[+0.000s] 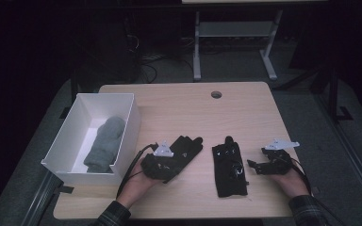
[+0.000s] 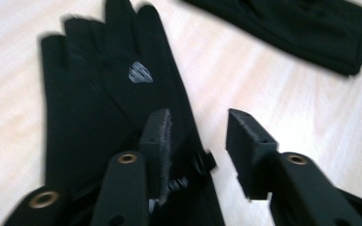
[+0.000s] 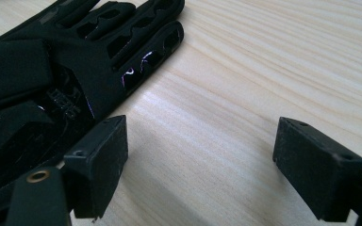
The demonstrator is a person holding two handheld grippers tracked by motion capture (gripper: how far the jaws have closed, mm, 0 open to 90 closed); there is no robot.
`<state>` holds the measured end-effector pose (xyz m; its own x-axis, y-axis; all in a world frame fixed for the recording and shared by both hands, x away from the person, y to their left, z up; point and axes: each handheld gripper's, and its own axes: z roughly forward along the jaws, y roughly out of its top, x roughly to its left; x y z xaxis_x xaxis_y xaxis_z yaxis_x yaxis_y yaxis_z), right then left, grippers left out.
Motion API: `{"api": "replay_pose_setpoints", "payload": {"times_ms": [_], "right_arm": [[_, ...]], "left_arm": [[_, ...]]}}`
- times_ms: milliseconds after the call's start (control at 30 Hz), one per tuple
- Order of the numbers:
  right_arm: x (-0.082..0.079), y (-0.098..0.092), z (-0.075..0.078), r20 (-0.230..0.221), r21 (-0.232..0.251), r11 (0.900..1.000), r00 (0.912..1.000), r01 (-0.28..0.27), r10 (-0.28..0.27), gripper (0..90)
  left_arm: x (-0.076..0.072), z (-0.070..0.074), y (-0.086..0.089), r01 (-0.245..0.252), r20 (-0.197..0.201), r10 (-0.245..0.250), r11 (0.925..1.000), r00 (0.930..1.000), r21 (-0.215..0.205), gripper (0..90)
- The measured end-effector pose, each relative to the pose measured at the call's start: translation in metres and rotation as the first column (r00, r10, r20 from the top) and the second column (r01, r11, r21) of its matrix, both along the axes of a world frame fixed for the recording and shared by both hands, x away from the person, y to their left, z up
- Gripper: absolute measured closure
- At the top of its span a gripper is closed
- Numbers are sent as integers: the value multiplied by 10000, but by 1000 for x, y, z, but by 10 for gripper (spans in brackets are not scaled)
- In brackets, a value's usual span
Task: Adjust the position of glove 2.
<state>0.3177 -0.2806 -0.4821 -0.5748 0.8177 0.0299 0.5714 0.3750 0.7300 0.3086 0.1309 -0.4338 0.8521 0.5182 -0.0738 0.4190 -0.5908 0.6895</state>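
Risk, high view: left gripper (image 1: pixel 175 151) hovers over thin glove (image 1: pixel 181 149) beside white box (image 1: pixel 131 123); left gripper view: jaws apart astride cuff edge, may snag only one layer; right gripper view: right gripper (image 3: pixel 200 162) wide apart beside padded glove (image 3: pixel 75 61), idle.

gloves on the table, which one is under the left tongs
The plain black fabric glove with a small grey logo, nearer the white box. The other black glove, with ribbed padded fingers, lies by the right tongs.
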Motion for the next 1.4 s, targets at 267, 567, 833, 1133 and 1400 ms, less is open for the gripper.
{"api": "replay_pose_setpoints", "payload": {"times_ms": [267, 567, 833, 1133, 1400], "right_arm": [[0, 0, 0, 4, -1, 10000, 10000, -1, 1, 185], [0, 0, 0, 0, 2, 10000, 10000, 0, 0, 184], [0, 0, 0, 7, -14, 10000, 10000, -5, 5, 184], [-9, 2, 13, -308, 136, 9990, 9986, -424, 428, 583], [-25, 13, 20, -1103, 739, 9716, 9665, -2247, 2319, 900]], "left_arm": [[30, 2, -7, -740, 355, 726, 9964, 9967, 411, 518], [48, -18, -15, -924, 328, 890, 9881, 9955, 1229, 571], [51, -19, -12, -912, 57, 912, 9892, 9958, 1144, 836], [48, -10, -8, -1043, -2, 1046, 9922, 9945, 688, 876], [46, -3, -5, -1017, -145, 1023, 9942, 9946, 356, 877]]}}
